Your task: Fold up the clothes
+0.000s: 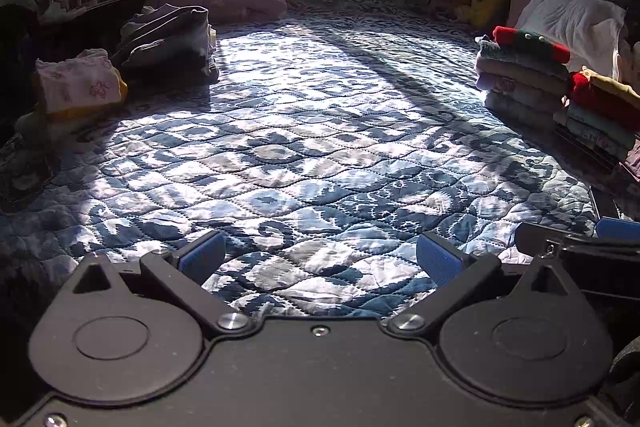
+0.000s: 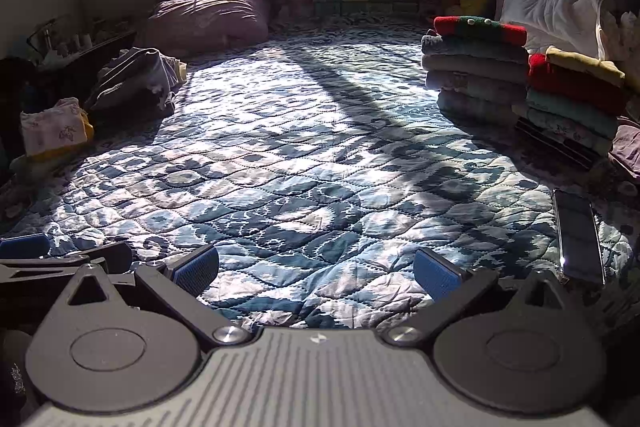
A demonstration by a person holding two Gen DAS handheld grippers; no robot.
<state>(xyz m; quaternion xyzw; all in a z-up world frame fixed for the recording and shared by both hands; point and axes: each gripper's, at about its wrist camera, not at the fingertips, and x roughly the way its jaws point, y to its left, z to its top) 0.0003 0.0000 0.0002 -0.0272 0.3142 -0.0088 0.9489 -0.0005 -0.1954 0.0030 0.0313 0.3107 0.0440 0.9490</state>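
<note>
We hold the left gripper point(image 1: 318, 257) low over the bed quilt point(image 1: 304, 131), its blue-padded fingers point(image 1: 202, 255) spread wide with nothing between them. We hold the right gripper point(image 2: 316, 269) just beside it in the same posture: fingers point(image 2: 436, 277) apart, gripping nothing. The quilt area directly ahead of both finger pairs carries no garment.

The clothes lie at the edges of the bed:

1. Ahead and to the right of the fingers, a stack of folded clothes point(image 2: 474, 67) rests on the quilt, topped by a red-and-green knit point(image 2: 480, 27). The long axis of each folded piece runs roughly left to right across the view.
2. Touching that stack on its near right side, a second folded stack point(image 2: 572, 99) shows yellow, red and teal layers, with the same lie.
3. Ahead and to the left, a crumpled dark garment pile point(image 2: 136, 83) sits unfolded; we cannot tell its axis.
4. Nearer on the left, a pale floral garment point(image 2: 54, 131) lies over a yellow piece.

A dark phone point(image 2: 578, 239) lies flat on the quilt just right of the right fingers, long axis pointing away from us. A white pillow point(image 2: 552, 7) stands behind the stacks.
</note>
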